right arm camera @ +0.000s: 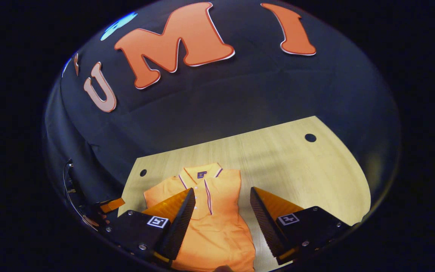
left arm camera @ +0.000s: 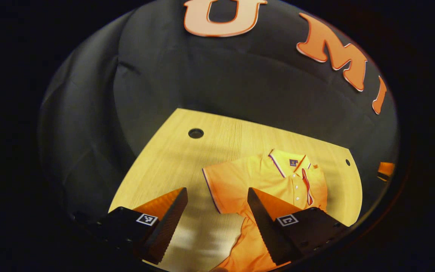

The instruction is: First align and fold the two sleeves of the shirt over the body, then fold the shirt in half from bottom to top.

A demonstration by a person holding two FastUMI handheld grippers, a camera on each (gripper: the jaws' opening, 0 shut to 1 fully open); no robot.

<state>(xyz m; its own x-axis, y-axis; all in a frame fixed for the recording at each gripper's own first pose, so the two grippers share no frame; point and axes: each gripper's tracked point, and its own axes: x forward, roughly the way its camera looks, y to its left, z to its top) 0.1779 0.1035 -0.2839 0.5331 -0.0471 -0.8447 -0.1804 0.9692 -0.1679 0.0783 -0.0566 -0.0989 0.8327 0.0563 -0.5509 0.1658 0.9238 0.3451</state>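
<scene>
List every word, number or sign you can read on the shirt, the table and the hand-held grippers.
Neck label of the shirt: too small to read.
Square markers on the left hand-held gripper and right hand-held gripper: black-and-white patterns, no words.
Table: no text.

Matt, seemingly knitted cloth shirt (right arm camera: 217, 223); smooth wood-grain table (right arm camera: 315, 170).

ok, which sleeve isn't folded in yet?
The sleeve at the left of both views: it lies flat on the table, trimmed cuff showing. The shirt's opposite side is a straight edge.
</scene>
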